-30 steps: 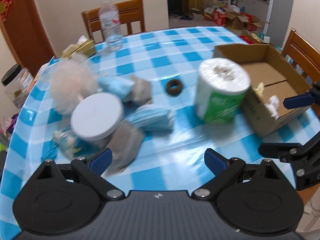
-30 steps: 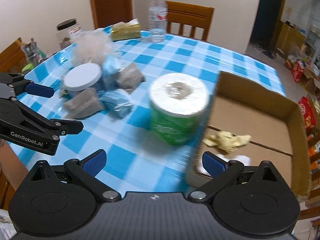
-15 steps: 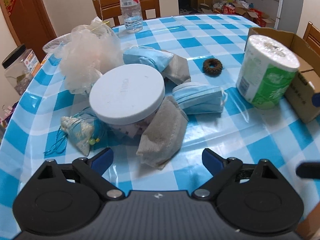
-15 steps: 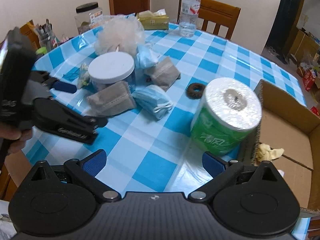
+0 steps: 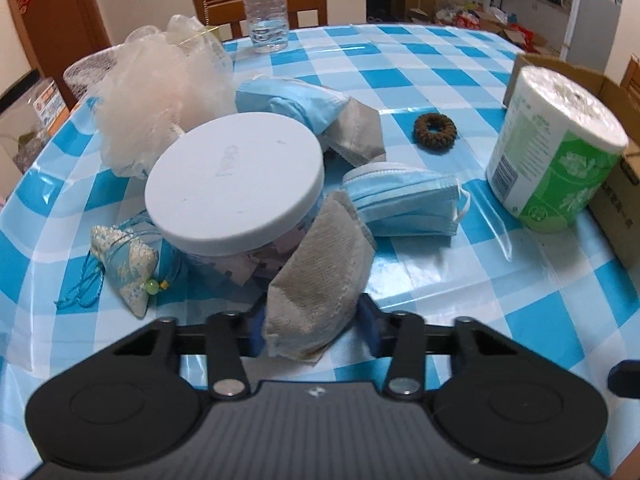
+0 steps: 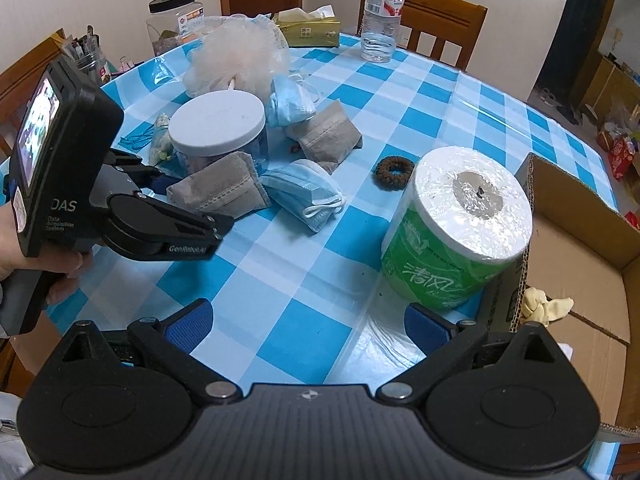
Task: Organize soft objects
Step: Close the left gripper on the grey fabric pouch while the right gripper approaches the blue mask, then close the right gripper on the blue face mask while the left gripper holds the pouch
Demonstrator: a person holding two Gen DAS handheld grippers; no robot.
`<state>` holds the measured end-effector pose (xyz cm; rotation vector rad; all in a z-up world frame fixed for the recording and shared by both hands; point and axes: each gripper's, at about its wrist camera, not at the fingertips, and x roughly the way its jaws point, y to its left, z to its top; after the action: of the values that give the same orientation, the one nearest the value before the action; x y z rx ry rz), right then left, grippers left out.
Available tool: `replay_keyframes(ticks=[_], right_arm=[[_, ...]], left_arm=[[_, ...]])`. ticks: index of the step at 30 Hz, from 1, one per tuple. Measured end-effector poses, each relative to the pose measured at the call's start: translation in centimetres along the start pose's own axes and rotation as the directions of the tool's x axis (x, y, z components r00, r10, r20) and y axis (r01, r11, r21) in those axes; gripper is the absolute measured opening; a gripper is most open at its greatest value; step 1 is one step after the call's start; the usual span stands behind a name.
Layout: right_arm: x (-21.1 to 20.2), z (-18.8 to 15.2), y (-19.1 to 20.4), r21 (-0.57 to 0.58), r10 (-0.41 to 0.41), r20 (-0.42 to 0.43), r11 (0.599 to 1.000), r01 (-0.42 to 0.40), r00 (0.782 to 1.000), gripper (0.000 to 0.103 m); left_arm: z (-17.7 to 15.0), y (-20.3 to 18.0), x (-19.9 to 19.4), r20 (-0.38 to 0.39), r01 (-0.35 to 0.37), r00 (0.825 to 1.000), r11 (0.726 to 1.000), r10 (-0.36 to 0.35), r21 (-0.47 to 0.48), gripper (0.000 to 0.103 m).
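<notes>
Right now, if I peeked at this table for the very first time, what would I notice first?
Probably the big green-wrapped toilet paper roll standing beside the cardboard box. Then the soft pile around the white-lidded jar: a fluffy bath pouf behind it and blue face masks. The left gripper has just been closing on a grey mask at the front of that pile.

A round table carries a blue-and-white checked plastic tablecloth (image 6: 304, 280). A clear plastic jar with a wide white screw lid (image 5: 234, 186) stands among the clutter. At the far edge stands a clear plastic water bottle (image 6: 380, 12), with a green-gold tissue box (image 6: 310, 30) near it. A clear jar with a black lid (image 6: 174, 20) and a container of pens (image 6: 86, 54) sit off the table's left side. Brown wooden chairs (image 6: 444, 20) ring the table.
</notes>
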<state>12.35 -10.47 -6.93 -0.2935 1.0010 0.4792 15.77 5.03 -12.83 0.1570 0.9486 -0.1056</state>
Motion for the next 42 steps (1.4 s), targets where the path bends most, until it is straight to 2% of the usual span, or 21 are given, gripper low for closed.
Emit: replay_keyframes(ticks=[1,4,10,16,19,23,26,32,35,42], right_arm=[[0.1,0.0,0.0,-0.002,0.003,-0.002,1.000,-0.003,1.000,0.103],[0.5,0.2,0.0,-0.015,0.016,-0.004,1.000,-0.016,1.000,0.103],[1.6,0.9,0.4,-0.053,0.049,-0.006,0.997,-0.049,0.999,0.103],[3.4,2.2,1.2,-0.103,0.087,-0.008,0.991,-0.087,0.996,0.103],[4.6,3.3,1.7,-0.137,0.096,-0.001,0.986,-0.095,0.995,0.103],[6.3,5.3,2.3,-0.184,0.070,0.038,0.981,-0.062,0.997,0.103],[7.6,6.9,2.6,-0.215,0.052,0.070,0.976,-0.036,0.996,0.103],[11.5,9.3,3.1,-0.228,0.030,0.041,0.974,-0.020,0.999,0.103],[13.2,9.6,3.0,-0.217,0.035,-0.013,0.976,-0.037,0.999,0.103],[13.3,8.3,3.4,-0.221,0.155,-0.139,0.958,-0.183,0.978,0.103]], left_arm=[[0.0,0.2,0.0,0.001,0.003,1.000,1.000,-0.003,-0.011,0.032],[-0.3,0.6,-0.4,0.010,0.031,0.999,0.999,-0.031,-0.043,0.027],[-1.0,1.3,-1.3,-0.013,0.039,0.999,0.996,-0.040,-0.076,0.026],[-2.9,3.6,-3.0,-0.051,0.010,0.999,0.989,-0.018,-0.144,0.026],[-3.8,4.9,-3.8,-0.063,-0.019,0.998,0.984,0.008,-0.177,0.031],[-4.4,5.8,-4.3,-0.059,-0.047,0.998,0.979,0.036,-0.199,0.061],[-4.4,5.8,-4.7,-0.036,-0.071,0.997,0.978,0.065,-0.196,0.070],[-4.1,5.6,-4.6,-0.023,-0.072,0.997,0.981,0.069,-0.182,0.071],[-4.1,5.5,-4.7,-0.020,-0.062,0.998,0.982,0.060,-0.180,0.071],[-4.2,5.8,-4.7,-0.025,-0.057,0.998,0.981,0.053,-0.184,0.071]])
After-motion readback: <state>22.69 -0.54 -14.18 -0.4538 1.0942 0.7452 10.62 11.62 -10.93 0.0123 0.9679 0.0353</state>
